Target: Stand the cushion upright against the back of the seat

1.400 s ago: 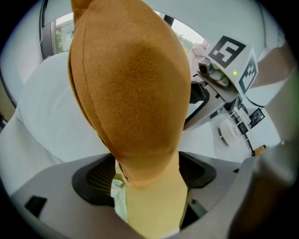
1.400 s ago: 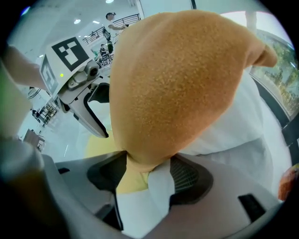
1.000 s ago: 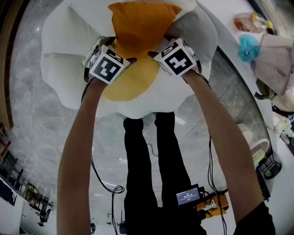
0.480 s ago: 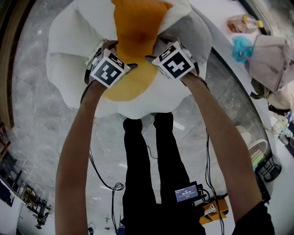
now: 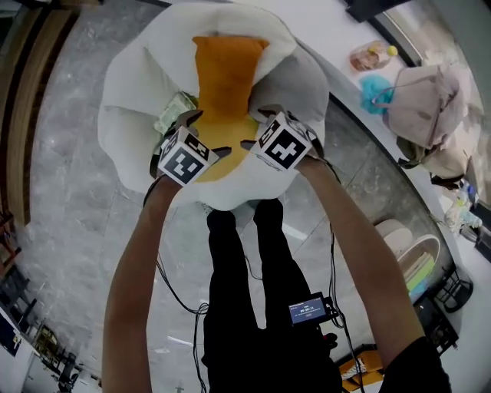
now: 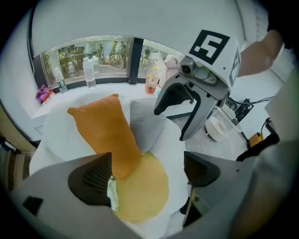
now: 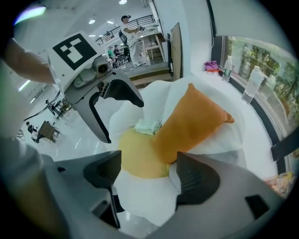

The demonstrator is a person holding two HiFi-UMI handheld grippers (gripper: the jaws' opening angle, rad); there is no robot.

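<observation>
No legible text, number or brand is found. Square black-and-white marker patterns, containing no characters, are carried on the left gripper (image 6: 147, 173) and the right gripper (image 7: 148, 173). The characters on the small lit screen (image 5: 309, 310) cannot be read.

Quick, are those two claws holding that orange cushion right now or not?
Left gripper: open, gripping nothing.
Right gripper: open, not gripping the orange cushion either.

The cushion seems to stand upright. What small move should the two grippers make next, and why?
Probably draw both grippers straight back. The orange cushion stands upright against the seat's white back, and the left gripper and right gripper are open, with nothing held between their fingers.
</observation>
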